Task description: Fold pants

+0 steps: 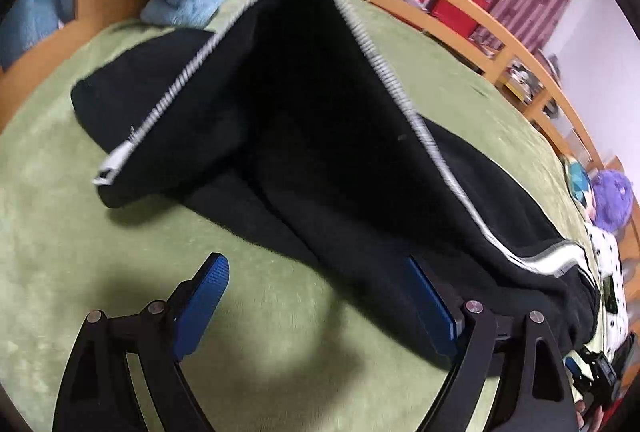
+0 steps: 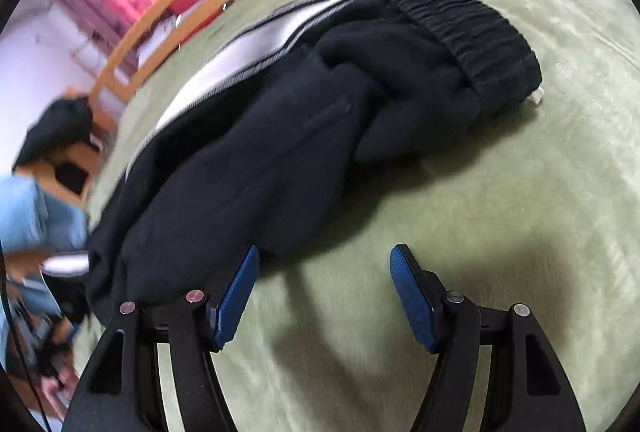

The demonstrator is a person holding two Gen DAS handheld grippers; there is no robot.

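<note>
Black track pants point(image 1: 320, 120) lie rumpled on the green blanket point(image 1: 80, 232), legs doubled, folding unfinished. The left gripper point(image 1: 320, 296) and right gripper point(image 2: 324, 296) both gape, holding nothing.

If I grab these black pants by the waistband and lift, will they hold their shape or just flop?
The black pants will probably flop: they already lie in soft bunched folds on the green blanket. The thick, fleecy cloth suggests some weight, so the legs would likely hang and drag. The ribbed waistband looks gathered, so it should grip well.
</note>
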